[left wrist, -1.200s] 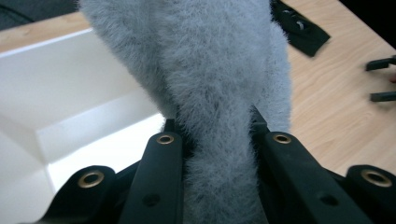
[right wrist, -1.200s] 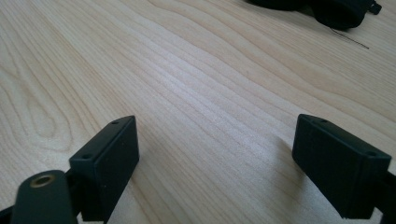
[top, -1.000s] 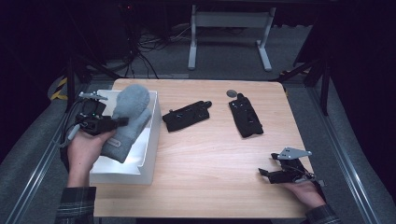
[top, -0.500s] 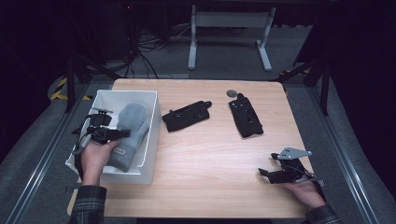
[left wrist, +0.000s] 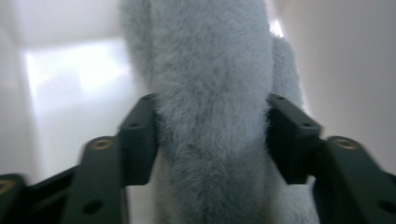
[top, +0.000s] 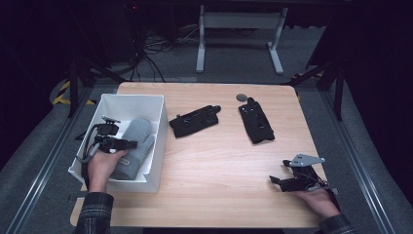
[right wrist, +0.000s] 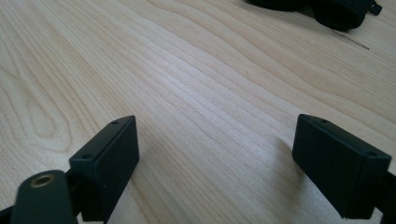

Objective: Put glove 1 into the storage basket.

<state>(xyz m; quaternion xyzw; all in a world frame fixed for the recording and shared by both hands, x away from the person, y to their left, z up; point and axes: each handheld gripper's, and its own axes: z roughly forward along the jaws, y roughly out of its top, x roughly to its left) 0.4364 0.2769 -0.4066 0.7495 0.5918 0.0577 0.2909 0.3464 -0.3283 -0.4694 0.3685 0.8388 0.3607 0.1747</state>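
Observation:
A grey fuzzy bundle [top: 134,146] lies inside the white box [top: 157,131] at the table's left. My left gripper [top: 127,144] is down in the box and shut on it; in the left gripper view its jaws press both sides of the grey fuzzy bundle [left wrist: 212,121]. My right gripper [top: 276,181] rests open near the table's front right corner, jaws wide apart over bare wood [right wrist: 210,116]. Two black pouches lie on the table: one [top: 194,121] at the middle, one [top: 256,123] to its right.
A small grey disc [top: 241,97] sits near the table's far edge beside the right pouch. The edge of a black pouch [right wrist: 322,10] shows at the top of the right gripper view. A metal stand [top: 238,34] and cables lie on the floor beyond the table.
My left gripper has lowered the grey bundle from above the box's rim down into the box. The right gripper has stayed put.

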